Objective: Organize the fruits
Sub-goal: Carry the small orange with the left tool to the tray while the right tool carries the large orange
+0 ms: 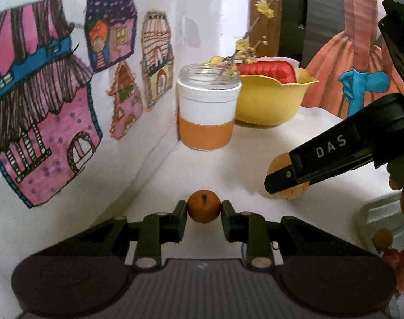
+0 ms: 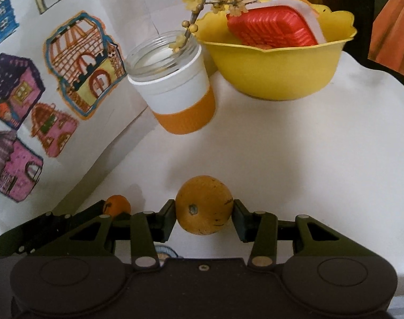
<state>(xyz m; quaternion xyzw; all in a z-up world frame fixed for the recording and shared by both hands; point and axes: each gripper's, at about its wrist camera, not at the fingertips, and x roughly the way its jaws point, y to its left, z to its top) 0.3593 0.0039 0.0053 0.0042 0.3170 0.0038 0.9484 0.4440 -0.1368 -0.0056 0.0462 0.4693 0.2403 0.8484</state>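
Each claw grips a fruit just above the tabletop (image 2: 281, 146): left claw (image 1: 204, 210) a small tangerine (image 1: 204, 206), right claw (image 2: 204, 211) an orange (image 2: 204, 204), apparently nearer the yellow bowl (image 2: 276, 69) ahead.

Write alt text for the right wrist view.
The right gripper clamps a large orange between its fingers above a white table. Behind stand a glass jar holding a flowering twig and a yellow bowl; a small orange sits at left.
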